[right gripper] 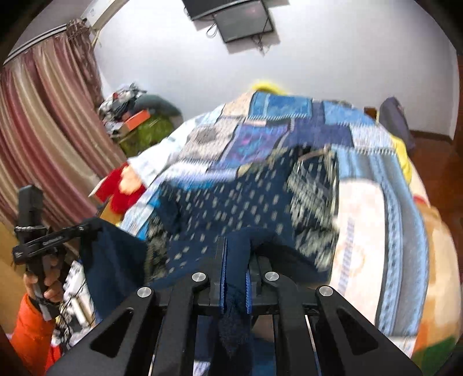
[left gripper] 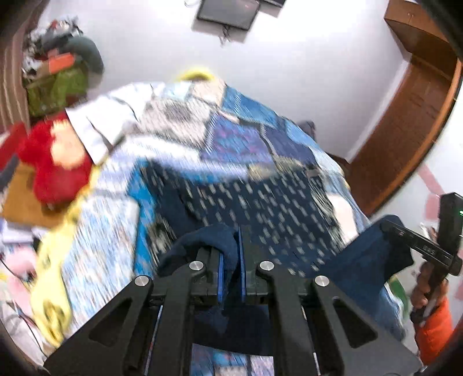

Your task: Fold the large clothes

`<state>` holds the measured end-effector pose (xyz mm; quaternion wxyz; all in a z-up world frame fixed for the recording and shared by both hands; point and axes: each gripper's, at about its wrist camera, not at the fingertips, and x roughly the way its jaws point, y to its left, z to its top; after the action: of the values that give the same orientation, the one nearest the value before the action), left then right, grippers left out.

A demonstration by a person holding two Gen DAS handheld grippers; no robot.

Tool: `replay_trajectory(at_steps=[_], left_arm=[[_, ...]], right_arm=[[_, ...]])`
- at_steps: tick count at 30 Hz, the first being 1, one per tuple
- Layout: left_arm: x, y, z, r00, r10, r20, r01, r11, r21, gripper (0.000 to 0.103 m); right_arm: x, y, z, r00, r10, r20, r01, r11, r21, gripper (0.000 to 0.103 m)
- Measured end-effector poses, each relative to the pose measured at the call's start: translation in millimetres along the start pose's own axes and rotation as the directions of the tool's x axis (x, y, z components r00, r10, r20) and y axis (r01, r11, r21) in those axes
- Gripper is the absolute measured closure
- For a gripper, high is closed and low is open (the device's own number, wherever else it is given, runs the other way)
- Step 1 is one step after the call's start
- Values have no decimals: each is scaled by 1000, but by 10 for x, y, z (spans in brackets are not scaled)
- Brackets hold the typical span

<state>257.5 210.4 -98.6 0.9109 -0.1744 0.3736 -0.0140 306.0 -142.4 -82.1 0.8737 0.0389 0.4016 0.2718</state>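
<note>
A large navy garment (left gripper: 260,199) with a pale dotted print lies spread on the bed, blurred by motion. My left gripper (left gripper: 231,245) is shut on a fold of its plain navy edge, pinched between the blue pads. My right gripper (right gripper: 235,251) is likewise shut on a bunched navy edge of the garment (right gripper: 231,202). In the left wrist view the right gripper (left gripper: 386,226) shows at the right with navy cloth hanging from its tip. In the right wrist view the left gripper (right gripper: 94,224) shows at the left, also holding up cloth. A hand (right gripper: 49,286) in an orange sleeve grips its handle.
A blue patchwork bedspread (left gripper: 246,136) covers the bed. A red plush toy (left gripper: 55,162) and a yellow cloth (left gripper: 52,277) lie at its left side. Striped curtains (right gripper: 43,121), a clutter pile (right gripper: 136,115), a wall screen (right gripper: 243,20) and wooden furniture (left gripper: 405,130) surround it.
</note>
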Motion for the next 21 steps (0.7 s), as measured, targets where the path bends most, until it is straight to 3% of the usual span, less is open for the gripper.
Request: replay_trajectory(at_steps=[3,6,8,11,16,21], left_arm=[[246,141,312,996,83,25,-81,996,-47,95],[624,335,521,974,225,18,-223,972,-70,96],[975,534,600,959,281,-26,-282,954,-105,96],[1463,809,575,948,300,-106,-313,938,-146,95],[2169,1036,367,908,346,-234,-383,914,-134,94],[2279,1030,239,899,370,-233,-395,916,-67,91]], right_arm=[[211,-100,361,998,-52,33,52,999,0,96],[489,-258,618,994,-109,31,109,994,12,96],[812,-434,763,985,-171,2,171,985,20,96],[1253,-687,814,971,-233,-54,235,972,22,96],[1945,-1088,705,951,-252,-178,257,966,6,96],[1864,-1220,664,969,-181,-168,179,984,-23,95]])
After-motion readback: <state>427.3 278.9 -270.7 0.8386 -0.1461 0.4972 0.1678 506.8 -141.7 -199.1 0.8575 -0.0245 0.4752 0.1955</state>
